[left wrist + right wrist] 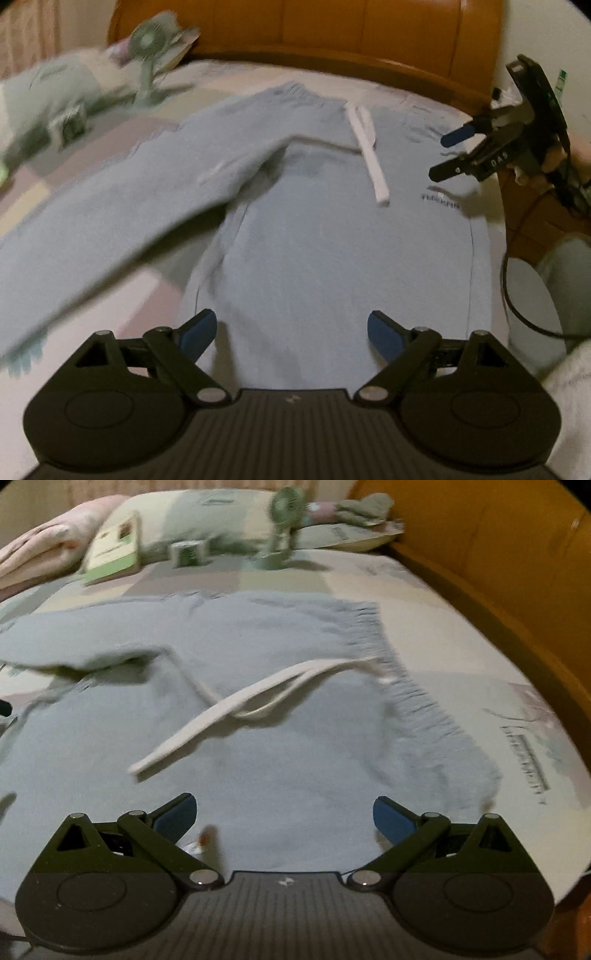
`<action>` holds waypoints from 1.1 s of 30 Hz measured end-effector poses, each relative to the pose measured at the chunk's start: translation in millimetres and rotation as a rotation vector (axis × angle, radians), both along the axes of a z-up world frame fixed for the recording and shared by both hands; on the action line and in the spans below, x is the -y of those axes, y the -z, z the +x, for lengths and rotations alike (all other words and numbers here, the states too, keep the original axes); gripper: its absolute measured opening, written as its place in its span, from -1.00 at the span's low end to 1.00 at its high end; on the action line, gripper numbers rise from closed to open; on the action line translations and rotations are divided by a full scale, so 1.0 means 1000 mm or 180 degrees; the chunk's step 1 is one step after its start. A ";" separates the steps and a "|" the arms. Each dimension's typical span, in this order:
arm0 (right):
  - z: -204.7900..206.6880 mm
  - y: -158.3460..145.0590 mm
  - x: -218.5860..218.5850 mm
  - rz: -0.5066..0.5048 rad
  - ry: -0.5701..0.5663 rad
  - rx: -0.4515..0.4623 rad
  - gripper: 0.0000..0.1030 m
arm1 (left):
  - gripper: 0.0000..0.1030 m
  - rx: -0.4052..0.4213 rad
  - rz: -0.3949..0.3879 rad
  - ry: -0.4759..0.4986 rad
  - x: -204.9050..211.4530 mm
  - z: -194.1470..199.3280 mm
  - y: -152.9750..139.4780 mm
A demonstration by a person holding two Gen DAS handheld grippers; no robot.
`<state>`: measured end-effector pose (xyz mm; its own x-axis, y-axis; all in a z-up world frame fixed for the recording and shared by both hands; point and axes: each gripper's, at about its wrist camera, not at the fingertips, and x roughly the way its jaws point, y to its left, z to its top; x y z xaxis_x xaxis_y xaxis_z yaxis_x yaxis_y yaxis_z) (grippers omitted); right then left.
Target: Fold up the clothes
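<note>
Left wrist view: the left hand-held gripper (291, 334) and right hand-held gripper (441, 157) hang wide open and empty above pale blue drawstring trousers (314, 251) on the bed (122, 302).

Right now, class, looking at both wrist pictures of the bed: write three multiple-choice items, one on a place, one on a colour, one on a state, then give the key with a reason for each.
1. Where does the white drawstring lie?
A. on the light blue trousers
B. on the pillow
C. on the floor

2. What colour is the small fan?
A. red
B. green
C. black

3. How do the jaws of the left gripper stand?
A. shut on the drawstring
B. shut on a trouser leg
C. open, holding nothing

Key:
1 A: the drawstring rests across the trousers near the waistband.
2 B: the fan's head and stand are pale green.
3 C: the blue pads stand wide apart above the cloth, with nothing pinched between them.
</note>
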<state>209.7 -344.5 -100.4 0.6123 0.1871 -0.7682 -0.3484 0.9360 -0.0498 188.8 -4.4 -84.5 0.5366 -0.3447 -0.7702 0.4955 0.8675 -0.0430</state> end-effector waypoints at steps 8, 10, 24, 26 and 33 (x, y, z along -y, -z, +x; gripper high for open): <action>0.000 0.022 0.005 0.0044 0.0118 -0.0033 1.00 | 0.79 -0.0222 0.0113 -0.0693 -0.046 -0.059 0.014; 0.001 0.021 0.004 0.0037 0.0125 -0.0052 1.00 | 0.79 -0.0278 -0.0002 -0.0863 -0.057 -0.066 0.009; -0.020 0.000 -0.002 0.0220 0.0192 0.0033 1.00 | 0.79 -0.0290 -0.0059 -0.2008 -0.117 -0.102 0.012; -0.017 0.011 0.004 0.0232 0.0295 -0.0098 1.00 | 0.79 -0.0330 0.0031 -0.2074 -0.116 -0.104 0.010; -0.027 0.020 -0.001 0.0022 0.0376 -0.0054 1.00 | 0.79 -0.0133 -0.0114 -0.1930 -0.095 -0.076 -0.017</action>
